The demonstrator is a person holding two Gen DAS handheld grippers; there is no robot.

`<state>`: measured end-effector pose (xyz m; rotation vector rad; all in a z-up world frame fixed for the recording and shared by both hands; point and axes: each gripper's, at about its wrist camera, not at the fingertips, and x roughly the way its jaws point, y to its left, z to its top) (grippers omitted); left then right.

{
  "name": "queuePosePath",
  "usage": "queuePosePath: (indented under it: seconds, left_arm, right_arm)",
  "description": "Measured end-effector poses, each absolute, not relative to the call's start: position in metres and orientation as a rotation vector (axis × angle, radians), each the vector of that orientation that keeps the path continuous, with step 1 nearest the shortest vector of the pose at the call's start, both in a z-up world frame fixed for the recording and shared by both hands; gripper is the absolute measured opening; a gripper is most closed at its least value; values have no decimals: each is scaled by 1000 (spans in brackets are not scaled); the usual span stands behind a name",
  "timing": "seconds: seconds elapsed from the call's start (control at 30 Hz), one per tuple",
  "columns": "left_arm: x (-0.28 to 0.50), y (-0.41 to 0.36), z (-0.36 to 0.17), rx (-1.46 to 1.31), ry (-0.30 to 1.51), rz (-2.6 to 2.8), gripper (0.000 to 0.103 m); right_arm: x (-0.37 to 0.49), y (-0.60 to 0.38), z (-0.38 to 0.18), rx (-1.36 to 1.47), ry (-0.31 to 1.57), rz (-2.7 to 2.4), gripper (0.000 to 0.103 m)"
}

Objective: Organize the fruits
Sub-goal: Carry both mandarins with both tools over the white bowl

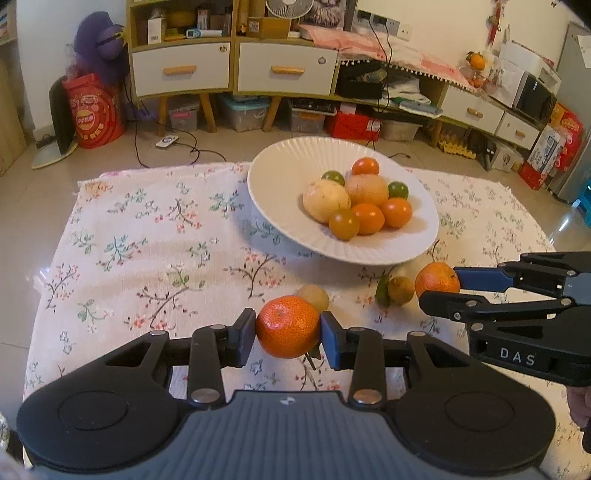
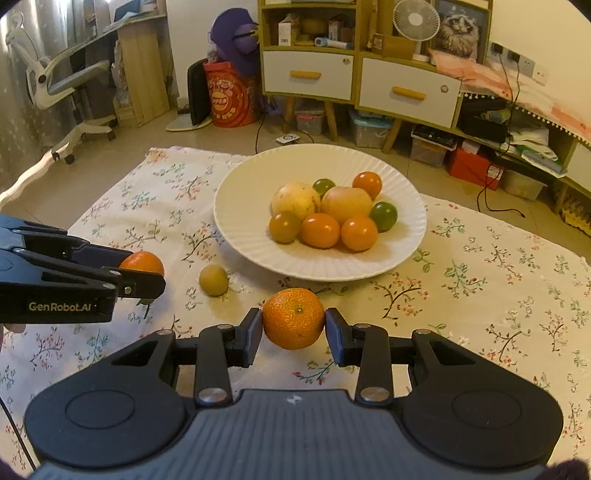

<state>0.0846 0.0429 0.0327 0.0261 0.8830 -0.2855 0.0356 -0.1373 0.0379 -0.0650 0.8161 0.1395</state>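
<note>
Office chair only behind right tool.

A floral tablecloth covers the worktop. Behind it stands a wooden cabinet with white drawers and a small white desk fan on its shelf. A red snack bucket sits on the tiled floor beside a purple plush toy, with a white office chair further left.

Soft warm indoor light, faint shadows, floor glare, fisheye-bowed edges.
</note>
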Motion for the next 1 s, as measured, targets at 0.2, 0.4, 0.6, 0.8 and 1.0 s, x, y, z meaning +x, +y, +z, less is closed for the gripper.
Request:
queuePosePath:
  seconds: [0.2,0.4,0.6,0.8,1.0]
  left_arm:
    - [92,36,42,22,848,-295,14]
    - [111,25,48,35,818,-302,14]
    - [135,16,48,24,790,-314,14]
    - [162,17,45,-11,772,-305,14]
    - [181,18,41,-49,742,-310,14]
  right_arm:
    - [40,-141,46,-54,795,137,34]
    - [54,-146,56,-28,759,141,34]
    - [76,-158,57,5,741,133,34]
    - [98,-169,56,24,729,121,34]
    - [116,-178,58,48,701,118,34]
